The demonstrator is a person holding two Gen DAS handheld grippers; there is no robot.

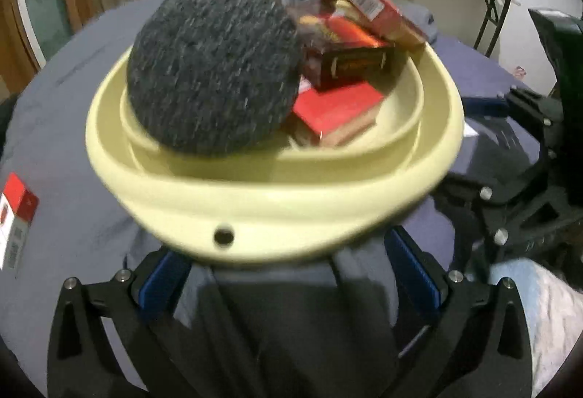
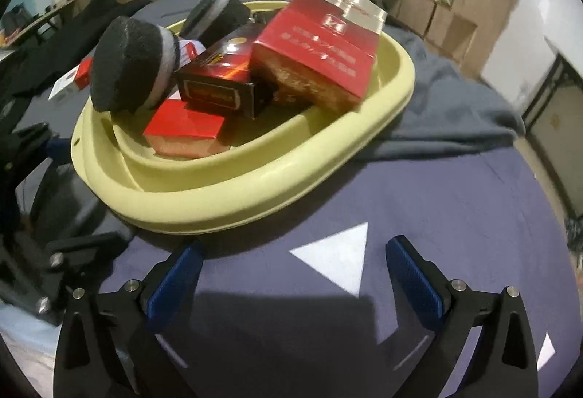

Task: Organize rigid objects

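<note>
The basin (image 2: pixel 255 186) stands on the tabletop (image 2: pixel 437 216). In it lie two round pads (image 2: pixel 131 66), with several boxes (image 2: pixel 317 52) piled beside them. One more box (image 1: pixel 14 219) lies on the tabletop, left of the basin.

Both sets of tongs look alike: the left tongs (image 1: pixel 288 274) and right tongs (image 2: pixel 294 270) have matte black angular arms, ribbed blue pads (image 2: pixel 415 283) lining each finger, and round silver screws (image 2: pixel 457 285) at the joints.
</note>
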